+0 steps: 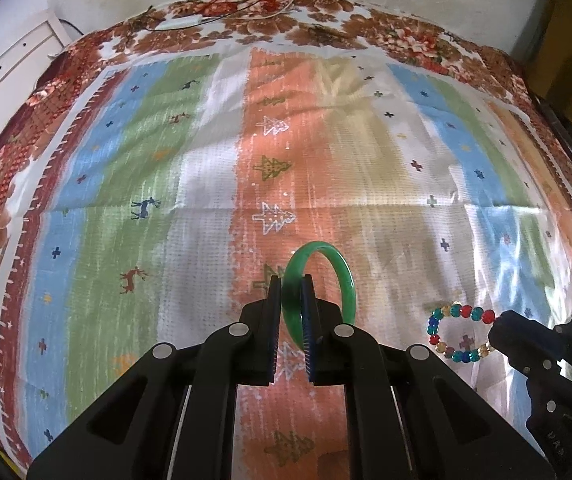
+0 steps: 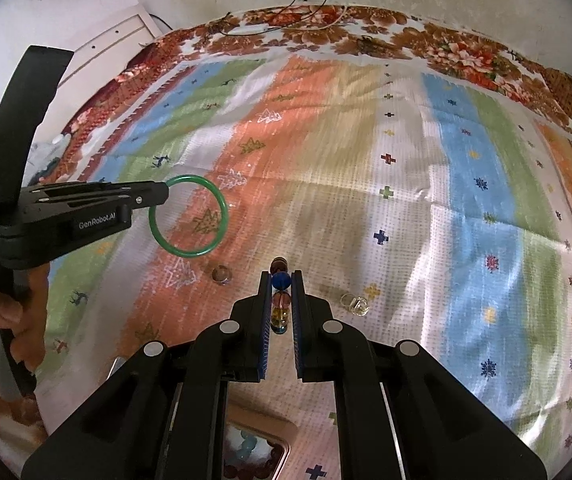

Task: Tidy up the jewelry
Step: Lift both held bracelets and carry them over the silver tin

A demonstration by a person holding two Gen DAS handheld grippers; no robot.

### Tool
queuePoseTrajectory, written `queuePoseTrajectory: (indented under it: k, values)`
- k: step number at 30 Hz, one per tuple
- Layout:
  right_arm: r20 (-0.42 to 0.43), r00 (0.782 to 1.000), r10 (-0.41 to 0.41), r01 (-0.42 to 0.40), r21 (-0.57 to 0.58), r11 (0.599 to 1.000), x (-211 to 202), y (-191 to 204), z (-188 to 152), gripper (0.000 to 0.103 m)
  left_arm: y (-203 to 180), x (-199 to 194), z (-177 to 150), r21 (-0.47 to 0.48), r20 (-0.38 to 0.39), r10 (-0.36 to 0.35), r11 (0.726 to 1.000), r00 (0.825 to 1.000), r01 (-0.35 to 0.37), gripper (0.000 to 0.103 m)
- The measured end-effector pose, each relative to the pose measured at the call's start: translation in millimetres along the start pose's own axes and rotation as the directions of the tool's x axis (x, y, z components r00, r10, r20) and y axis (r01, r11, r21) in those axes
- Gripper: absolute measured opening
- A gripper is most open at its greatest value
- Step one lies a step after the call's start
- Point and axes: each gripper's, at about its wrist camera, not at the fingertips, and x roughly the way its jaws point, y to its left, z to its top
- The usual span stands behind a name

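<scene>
My left gripper (image 1: pixel 290 280) is shut on a green bangle (image 1: pixel 345 280) and holds it upright above the striped cloth; the bangle also shows in the right wrist view (image 2: pixel 222 204), held by the left gripper (image 2: pixel 164 192) at the left. My right gripper (image 2: pixel 280 276) is shut on a multicoloured bead bracelet (image 2: pixel 280 280), seen edge-on between its pads. In the left wrist view the bracelet (image 1: pixel 457 312) hangs as a loop from the right gripper (image 1: pixel 499 334) at the lower right.
A small brown ring (image 2: pixel 221 274) and a clear ring (image 2: pixel 355 304) lie on the cloth (image 2: pixel 405 200). A tan box (image 2: pixel 282 428) with beads inside sits under my right gripper. Cables (image 1: pixel 246 4) lie at the far edge by the wall.
</scene>
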Motion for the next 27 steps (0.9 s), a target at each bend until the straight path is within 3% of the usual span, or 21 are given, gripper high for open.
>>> queuePoseTrajectory:
  k: [27]
  values:
    - [0.058, 0.998, 0.016, -0.013, -0.045, 0.999, -43.7, 14.5, -19.0, 0.01, -19.4, -55.4, -36.4, 0.02, 0.071, -0.078, 0.997, 0.994, 0.077, 0.009]
